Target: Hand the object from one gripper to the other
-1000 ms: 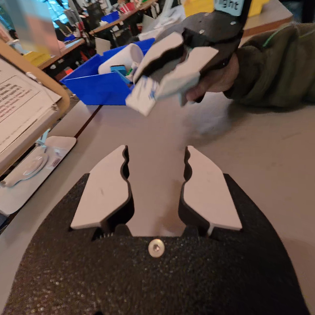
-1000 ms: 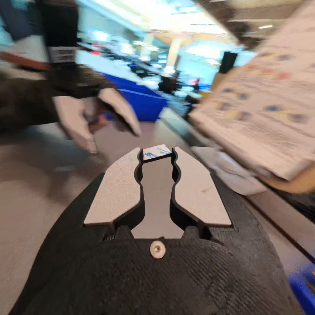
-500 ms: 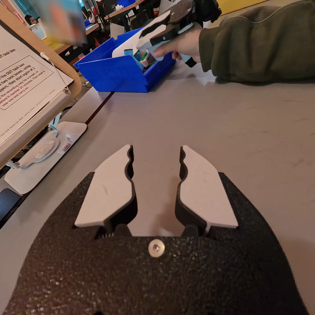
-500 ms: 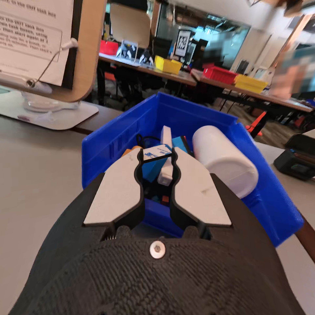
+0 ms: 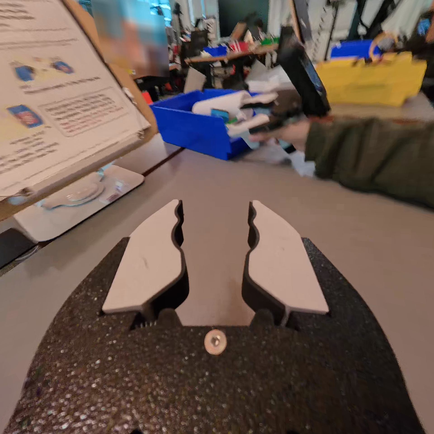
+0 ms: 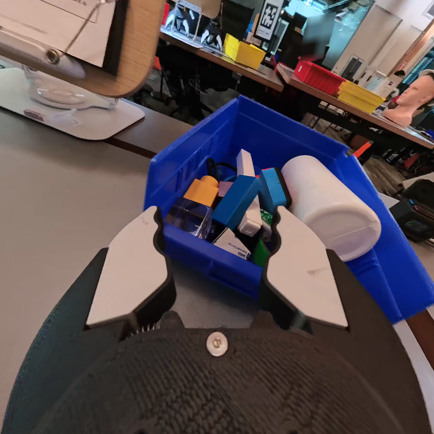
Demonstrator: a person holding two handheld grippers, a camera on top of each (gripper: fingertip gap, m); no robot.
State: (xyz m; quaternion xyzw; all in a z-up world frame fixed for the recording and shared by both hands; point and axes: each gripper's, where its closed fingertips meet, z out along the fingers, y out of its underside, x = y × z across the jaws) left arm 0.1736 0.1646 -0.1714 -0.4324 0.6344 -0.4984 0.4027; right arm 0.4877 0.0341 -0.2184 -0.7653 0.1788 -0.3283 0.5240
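The left gripper (image 5: 215,212) hovered low over the grey bench (image 5: 352,246), its jaws parted wide with only bare bench surface between them. At about 1 o'clock in the left wrist view, well apart from it, the right gripper (image 5: 256,111) was held by a hand (image 5: 291,135) in an olive sleeve (image 5: 375,164), its fingers reaching over the near end of the blue bin (image 5: 195,131).

In the right wrist view, the right gripper (image 6: 217,217) stood with its jaws spread wide and nothing between them, pointing down into the blue bin (image 6: 211,265). The small white packet (image 6: 232,245) lay inside the bin at 12 o'clock, just behind the front wall, tilted among the other items. Around it were a clear bottle with an orange cap (image 6: 195,206) at 11 o'clock, a blue block (image 6: 234,202), a white bar (image 6: 246,187) and a large white cylinder (image 6: 328,206) at 1 o'clock. A clipboard stand (image 6: 70,112) stood at 10 o'clock on the bench (image 6: 58,199).
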